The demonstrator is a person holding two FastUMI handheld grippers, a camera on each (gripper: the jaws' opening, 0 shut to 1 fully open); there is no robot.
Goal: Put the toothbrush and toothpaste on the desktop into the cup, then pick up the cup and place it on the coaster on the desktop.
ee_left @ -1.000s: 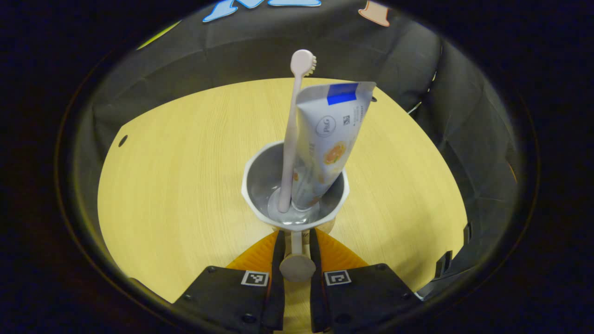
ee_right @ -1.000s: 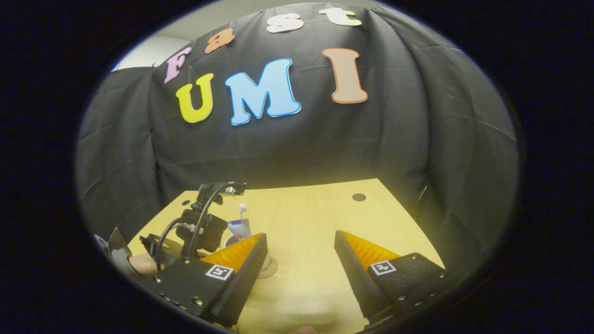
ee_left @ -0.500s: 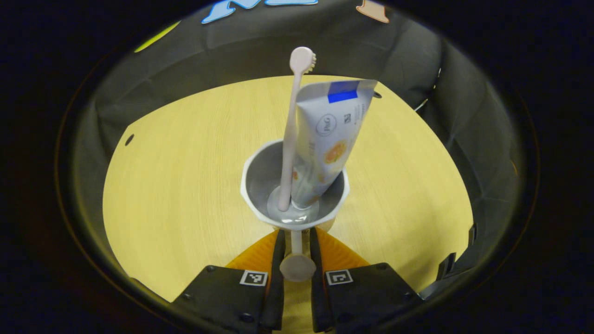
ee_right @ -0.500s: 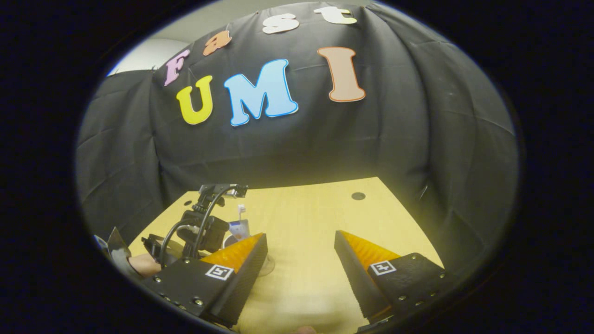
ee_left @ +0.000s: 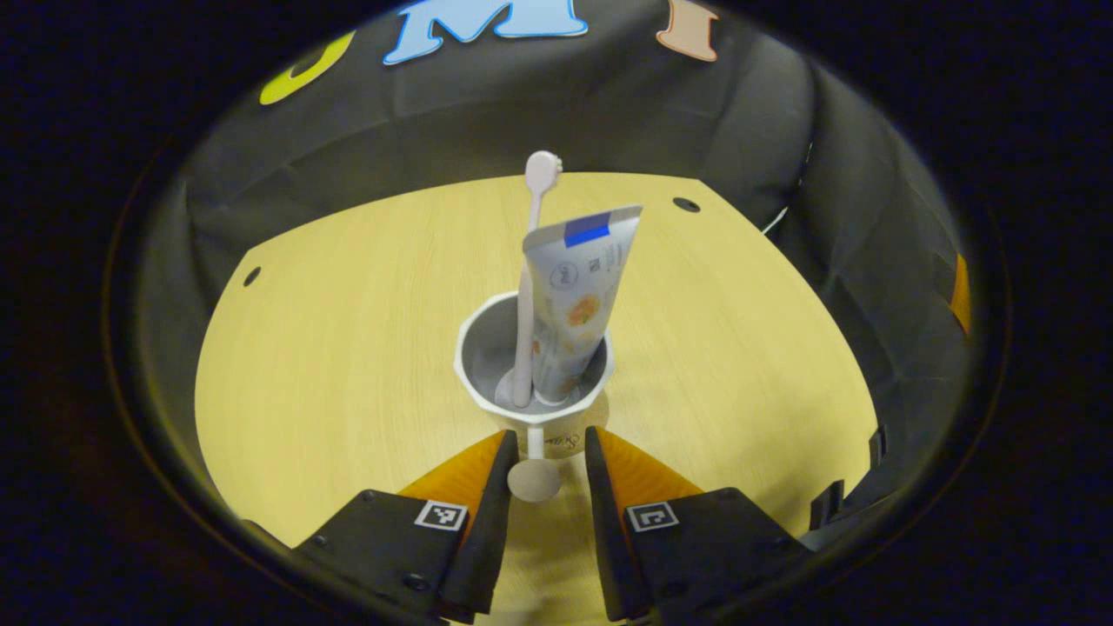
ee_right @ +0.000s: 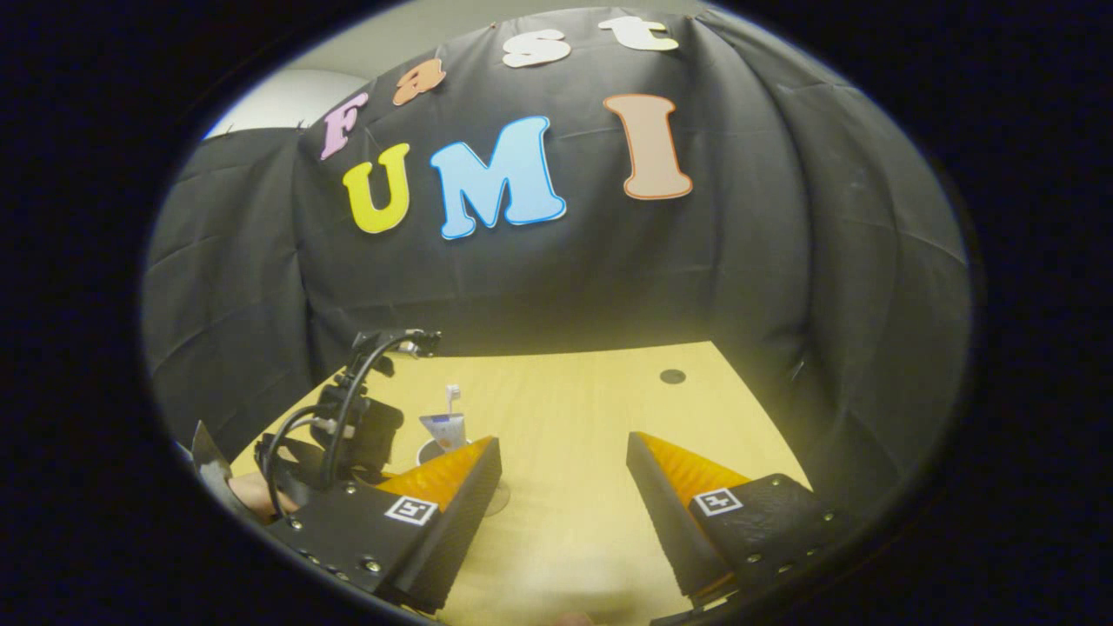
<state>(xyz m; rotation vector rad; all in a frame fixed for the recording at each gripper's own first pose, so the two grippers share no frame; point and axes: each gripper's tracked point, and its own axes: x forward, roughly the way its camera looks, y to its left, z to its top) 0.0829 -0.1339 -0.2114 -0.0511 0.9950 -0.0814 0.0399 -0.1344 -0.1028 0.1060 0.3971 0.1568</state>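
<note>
The white faceted cup [ee_left: 532,374] stands on the desktop [ee_left: 330,348] — pale toothbrush [ee_left: 528,287] and toothpaste [ee_left: 574,300] upright inside, perhaps on the coaster. Left gripper [ee_left: 546,452] released around its handle; right gripper [ee_right: 563,469] spread wide.

The left tool [ee_left: 545,452] is opening its fingers off the cup's handle [ee_left: 534,474] and backing away from the cup [ee_left: 532,365], which is now sitting farther off on the bench [ee_left: 330,348], with the toothbrush [ee_left: 530,269] and toothpaste [ee_left: 576,296] inside.
</note>
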